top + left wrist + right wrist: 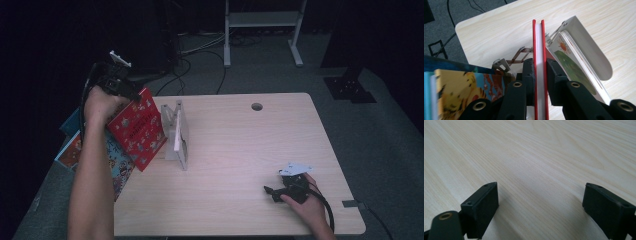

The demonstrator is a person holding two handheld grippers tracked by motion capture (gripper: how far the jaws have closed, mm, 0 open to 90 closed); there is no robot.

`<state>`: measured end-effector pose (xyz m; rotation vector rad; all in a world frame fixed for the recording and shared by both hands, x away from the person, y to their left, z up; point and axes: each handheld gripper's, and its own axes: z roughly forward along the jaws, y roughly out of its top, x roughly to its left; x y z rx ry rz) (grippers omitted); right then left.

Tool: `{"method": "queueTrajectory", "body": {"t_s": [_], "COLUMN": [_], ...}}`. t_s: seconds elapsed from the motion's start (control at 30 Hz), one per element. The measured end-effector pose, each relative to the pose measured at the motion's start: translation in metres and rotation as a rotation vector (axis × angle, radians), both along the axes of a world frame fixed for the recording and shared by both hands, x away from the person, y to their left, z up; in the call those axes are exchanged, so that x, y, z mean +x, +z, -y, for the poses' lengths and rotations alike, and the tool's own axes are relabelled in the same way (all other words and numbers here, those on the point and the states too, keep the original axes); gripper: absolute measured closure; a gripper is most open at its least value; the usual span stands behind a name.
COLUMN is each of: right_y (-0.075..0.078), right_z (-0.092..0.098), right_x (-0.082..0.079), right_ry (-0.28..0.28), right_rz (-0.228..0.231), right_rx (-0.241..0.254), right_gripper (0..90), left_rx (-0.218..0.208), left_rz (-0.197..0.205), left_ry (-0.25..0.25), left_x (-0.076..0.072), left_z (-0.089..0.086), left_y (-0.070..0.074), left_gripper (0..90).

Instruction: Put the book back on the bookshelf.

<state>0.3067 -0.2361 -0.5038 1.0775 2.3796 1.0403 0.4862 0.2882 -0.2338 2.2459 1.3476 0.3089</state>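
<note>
the table (240,150) bears a white book rack (179,135) at its left. just left of it, tilted, hangs the red book (137,127), clamped by the left gripper (540,72); the right gripper (540,207) rests open, near right.

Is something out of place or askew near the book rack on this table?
Yes. A pile of books hangs over the table's left edge, and the red book in the left hand-held gripper is tilted beside the rack.
</note>
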Motion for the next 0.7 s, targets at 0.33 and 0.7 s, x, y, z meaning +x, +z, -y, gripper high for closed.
{"method": "queueTrajectory", "body": {"t_s": [0.33, 0.7], "right_y": [0.000, 0.000], "right_z": [0.000, 0.000], "right_x": [0.000, 0.000], "right_ry": [0.000, 0.001], "right_rz": [0.001, 0.000], "right_rx": [0.000, 0.000], "right_gripper": [12.6, 12.5], "left_rx": [0.006, 0.015], "left_rz": [0.045, 0.072], "left_ry": [-0.003, -0.014], "left_x": [-0.015, -0.028], "left_z": [-0.006, -0.004], "left_y": [0.035, 0.058], "left_gripper": [89.6, 89.8]}}
